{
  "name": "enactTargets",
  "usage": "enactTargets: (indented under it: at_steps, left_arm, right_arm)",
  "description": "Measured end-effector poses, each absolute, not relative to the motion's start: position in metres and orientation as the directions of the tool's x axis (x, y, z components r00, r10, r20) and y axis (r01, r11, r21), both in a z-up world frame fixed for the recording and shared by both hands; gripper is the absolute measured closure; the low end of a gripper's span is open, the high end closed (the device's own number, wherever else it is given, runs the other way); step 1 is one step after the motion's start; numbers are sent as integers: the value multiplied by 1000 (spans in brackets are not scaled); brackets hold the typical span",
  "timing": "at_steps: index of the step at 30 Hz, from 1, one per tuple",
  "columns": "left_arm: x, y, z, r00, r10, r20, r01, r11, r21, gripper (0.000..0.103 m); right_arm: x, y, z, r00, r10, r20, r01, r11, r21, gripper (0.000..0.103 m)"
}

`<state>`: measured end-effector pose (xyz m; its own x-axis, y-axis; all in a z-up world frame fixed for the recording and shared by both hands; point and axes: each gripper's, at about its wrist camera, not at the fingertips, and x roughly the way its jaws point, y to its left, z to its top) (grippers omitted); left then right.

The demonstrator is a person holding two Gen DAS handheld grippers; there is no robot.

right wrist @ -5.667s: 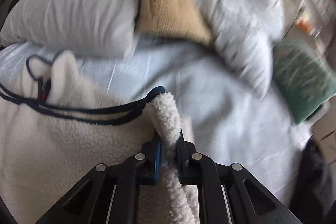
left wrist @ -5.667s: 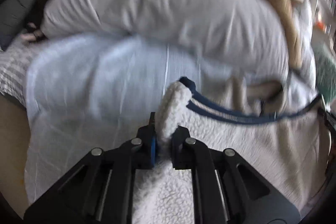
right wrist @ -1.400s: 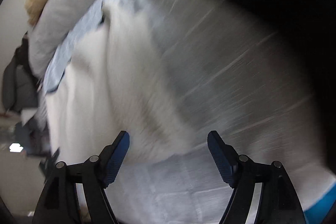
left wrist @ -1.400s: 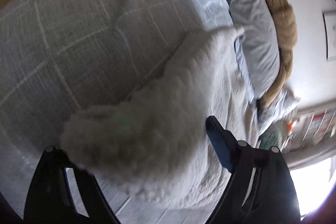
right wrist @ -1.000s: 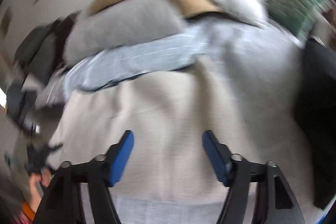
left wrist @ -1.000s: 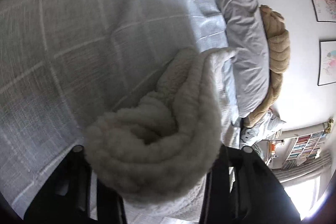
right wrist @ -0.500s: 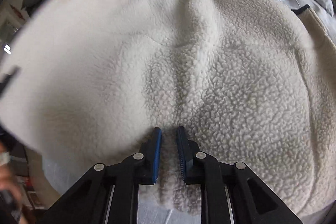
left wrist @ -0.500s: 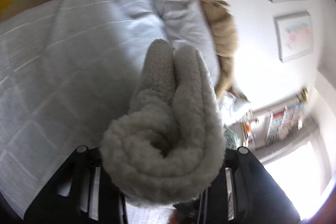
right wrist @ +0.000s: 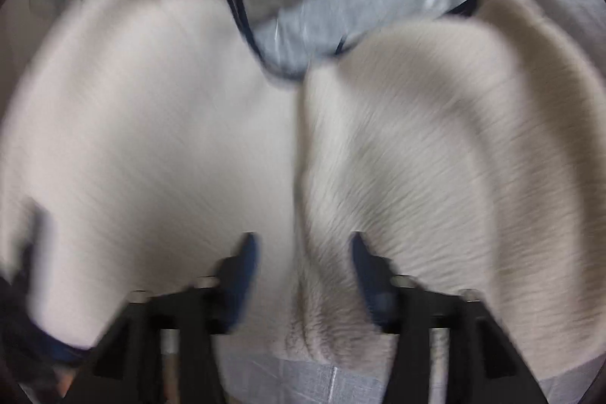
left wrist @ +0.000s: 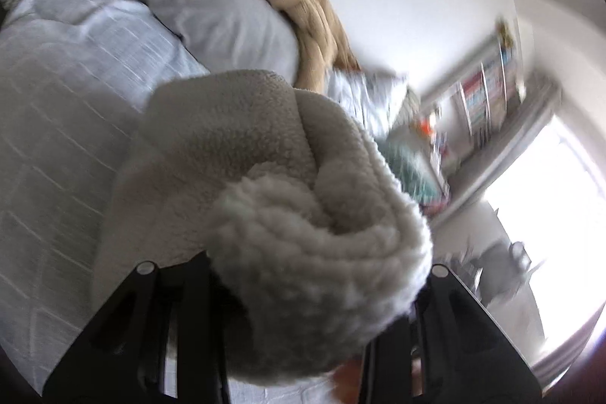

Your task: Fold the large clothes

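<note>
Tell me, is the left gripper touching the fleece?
Touching. In the left wrist view, a thick bunched fold of the fleece fills the left gripper from finger to finger, and the bundle hangs lifted above the bed.

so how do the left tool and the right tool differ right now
The left tool is clamped on a thick bunched roll of the cream fleece; the right tool grips nothing, its jaws opening over the fleece lying flat under it. The left tool's blue pads are buried in the bundle; a blue pad of the right tool shows plainly. Both are black two-finger tools at the same fleece.
</note>
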<state>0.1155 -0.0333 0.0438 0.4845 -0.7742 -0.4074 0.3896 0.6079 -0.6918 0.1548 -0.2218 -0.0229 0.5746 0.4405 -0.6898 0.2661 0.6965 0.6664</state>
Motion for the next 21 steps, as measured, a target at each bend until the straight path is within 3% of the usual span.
enactTargets:
  at_steps: [4, 10, 16, 21]
  left_arm:
    - [100, -87, 28, 424, -749, -510, 480, 663, -574, 66]
    - [65, -133, -3, 362, -666, -652, 610, 698, -375, 65]
    - [48, -142, -5, 354, -647, -676, 676, 676, -293, 64]
    - [44, -134, 4, 285, -669, -687, 731, 615, -296, 59]
  right_arm:
    - [118, -291, -21, 673, 445, -591, 319, 547, 774, 32]
    - [86, -348, -49, 720, 461, -519, 384, 359, 851, 29]
    - [95, -354, -55, 702, 545, -458, 340, 310, 888, 29]
    - [127, -315, -41, 615, 589, -523, 321, 419, 849, 27]
